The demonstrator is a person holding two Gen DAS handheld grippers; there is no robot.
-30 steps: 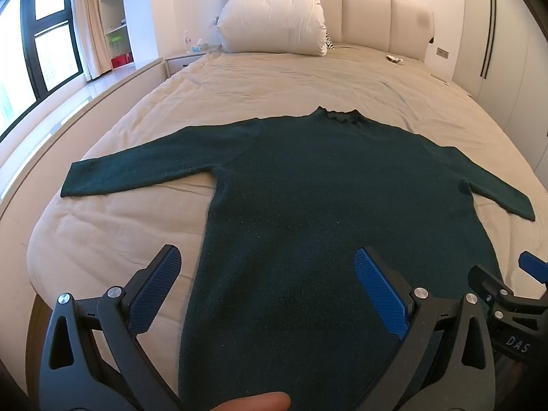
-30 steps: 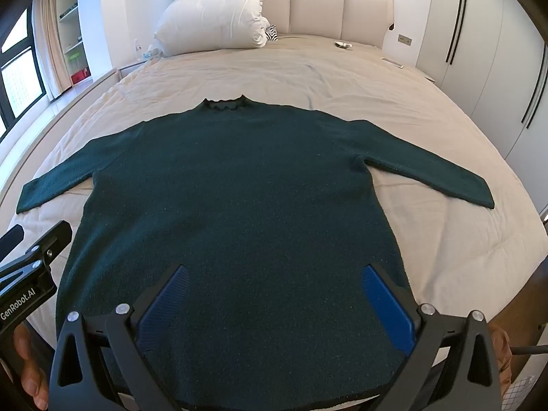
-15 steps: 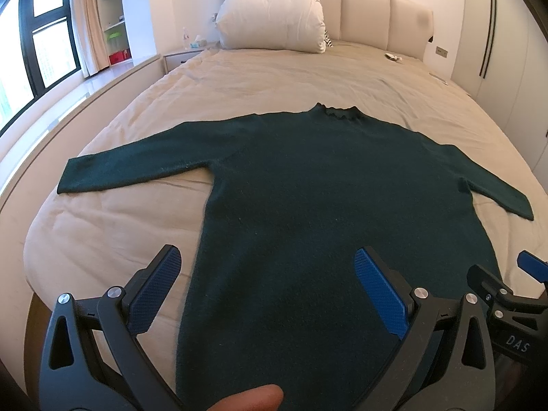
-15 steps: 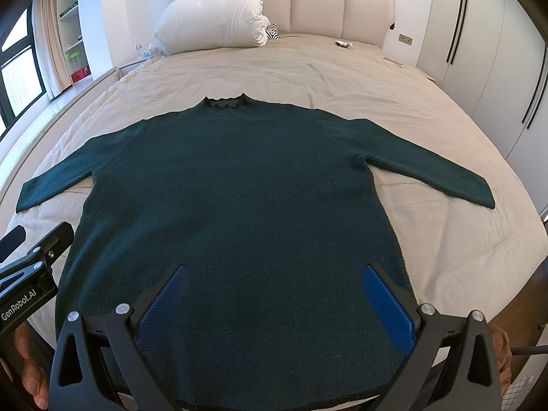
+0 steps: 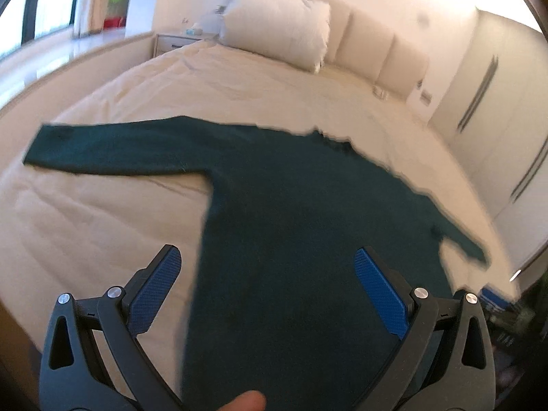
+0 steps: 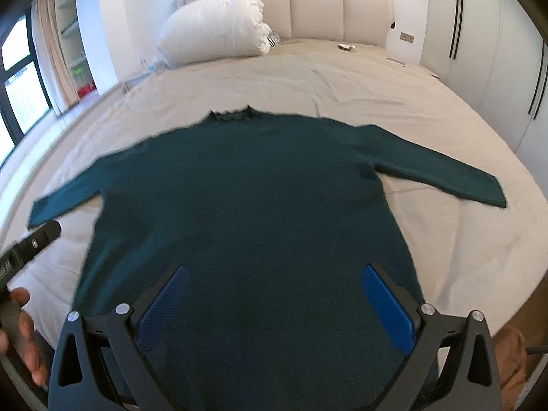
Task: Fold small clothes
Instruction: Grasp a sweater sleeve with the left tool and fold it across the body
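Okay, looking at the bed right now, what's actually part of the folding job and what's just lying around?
Part of the job:
dark green sweater, spread flat
left gripper, open
right gripper, open
bed, the folding surface

Just lying about:
white pillow at the headboard
small items near the headboard, too small to tell

Dark green long-sleeved sweater (image 6: 250, 205) lies flat on the bed (image 6: 342, 82), sleeves spread toward both side edges, collar toward the headboard, hem at the foot edge.
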